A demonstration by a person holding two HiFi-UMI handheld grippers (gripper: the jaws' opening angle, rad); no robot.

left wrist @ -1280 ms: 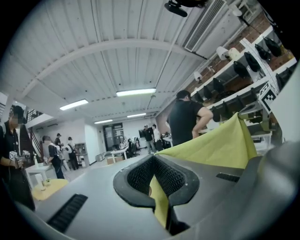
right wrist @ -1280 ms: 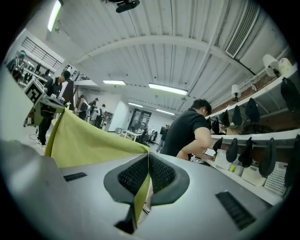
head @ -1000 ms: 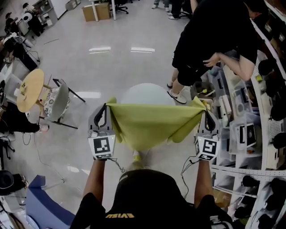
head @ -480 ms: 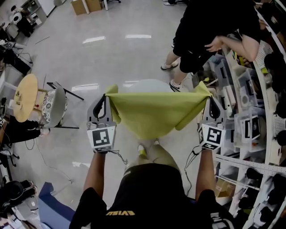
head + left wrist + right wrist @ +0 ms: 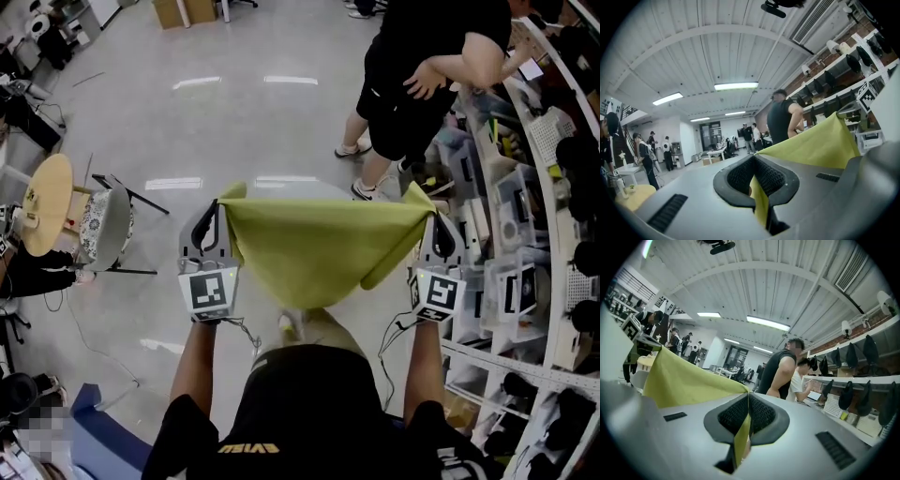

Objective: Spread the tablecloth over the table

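A yellow-green tablecloth [image 5: 309, 239] hangs stretched between my two grippers in the head view, its middle sagging toward my body. My left gripper [image 5: 225, 202] is shut on the cloth's left corner. My right gripper [image 5: 427, 199] is shut on its right corner. In the left gripper view the jaws [image 5: 753, 159] pinch a fold of cloth [image 5: 820, 145] that runs off to the right. In the right gripper view the jaws [image 5: 748, 397] pinch cloth [image 5: 679, 378] that runs off to the left. The pale round table seen earlier is hidden behind the cloth.
A person in black [image 5: 412, 84] stands just beyond the cloth at the upper right. Shelving [image 5: 525, 234] full of gear lines the right side. A chair [image 5: 108, 225] and a round wooden table [image 5: 42, 192] stand at the left.
Both grippers have carried the stretched cloth forward across the floor. The pale round table ahead has slipped out of sight behind the cloth. The standing person is nearer.
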